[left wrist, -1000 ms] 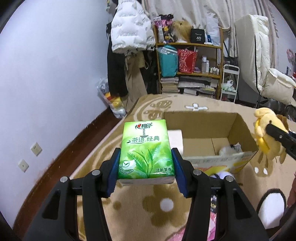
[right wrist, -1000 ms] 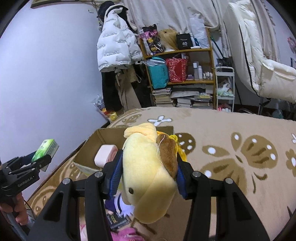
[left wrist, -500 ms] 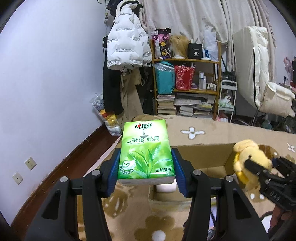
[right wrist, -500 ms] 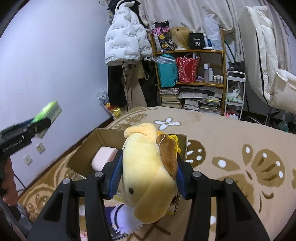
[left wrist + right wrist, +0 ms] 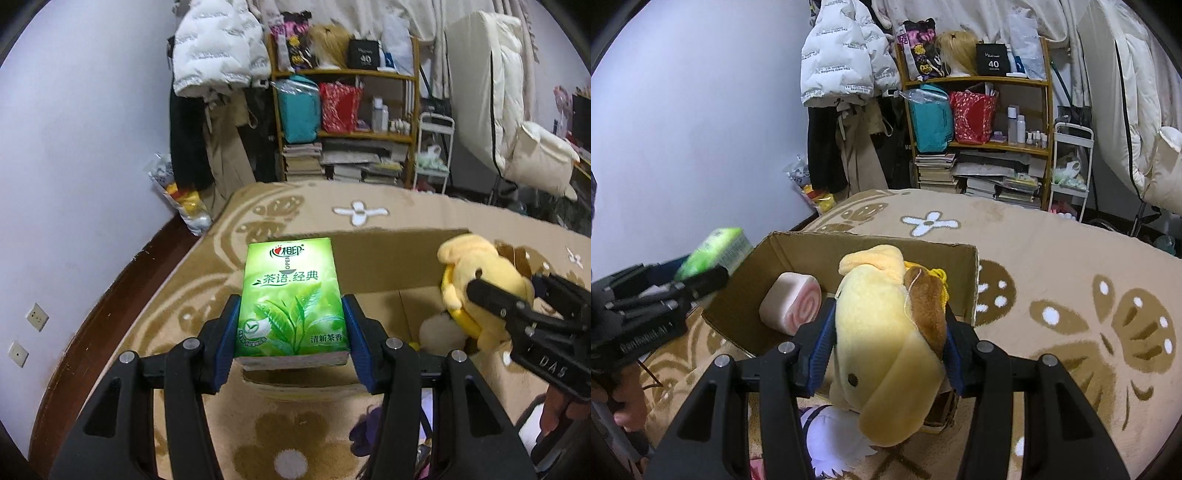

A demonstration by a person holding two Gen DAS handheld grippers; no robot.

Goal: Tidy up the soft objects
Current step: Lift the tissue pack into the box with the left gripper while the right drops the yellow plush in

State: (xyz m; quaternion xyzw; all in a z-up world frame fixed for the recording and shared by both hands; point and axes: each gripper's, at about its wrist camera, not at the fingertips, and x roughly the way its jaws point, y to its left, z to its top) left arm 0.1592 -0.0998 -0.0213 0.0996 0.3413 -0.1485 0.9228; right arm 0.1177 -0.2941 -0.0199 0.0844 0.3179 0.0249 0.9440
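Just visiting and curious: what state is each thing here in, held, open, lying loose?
Left tongs: shut on green tissue pack, held above the carpet.
Right tongs: shut on yellow plush dog, over the box.
Cardboard box: open, flaps up.
Pink swirl cushion: lying inside the box.

The green tissue pack (image 5: 291, 302) has a shiny plastic wrap. The yellow toy (image 5: 886, 343) is soft, fuzzy cloth. The box (image 5: 879, 245) is matt brown cardboard. Each hand-held gripper is matt black plastic. The rug (image 5: 1052, 258) looks woolly.
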